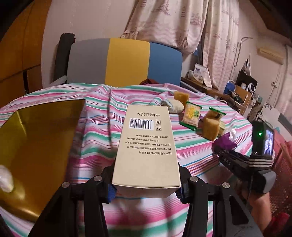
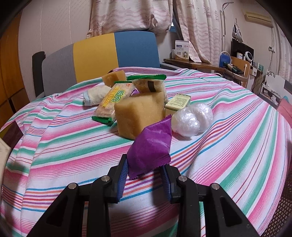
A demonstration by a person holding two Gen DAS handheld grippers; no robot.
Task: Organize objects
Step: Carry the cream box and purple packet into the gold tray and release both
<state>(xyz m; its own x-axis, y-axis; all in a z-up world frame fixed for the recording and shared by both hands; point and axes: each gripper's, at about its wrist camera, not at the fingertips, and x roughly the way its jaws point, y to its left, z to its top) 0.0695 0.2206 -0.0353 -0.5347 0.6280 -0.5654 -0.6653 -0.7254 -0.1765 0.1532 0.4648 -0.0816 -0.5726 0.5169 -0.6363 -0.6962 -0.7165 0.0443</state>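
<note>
My left gripper (image 1: 146, 184) is shut on a long beige carton (image 1: 146, 145) with a barcode, held above the striped tablecloth (image 1: 94, 131). A gold box (image 1: 34, 149) lies open at the left. My right gripper (image 2: 145, 173) is shut on a purple snack packet (image 2: 151, 145), just above the cloth; it shows in the left wrist view (image 1: 226, 144) too. Ahead of it sit a yellow sponge block (image 2: 138, 116), a green-edged cracker packet (image 2: 113, 102), a clear plastic-wrapped ball (image 2: 191, 118), a small pale box (image 2: 178, 102) and a rolled white cloth (image 2: 96, 95).
A chair with a grey, yellow and blue back (image 2: 102, 54) stands behind the table. Curtains (image 2: 136, 14) hang on the wall. A cluttered side desk (image 2: 228, 67) is at the far right. A second wrapped snack (image 2: 151, 85) and another sponge piece (image 2: 113, 76) lie at the pile's back.
</note>
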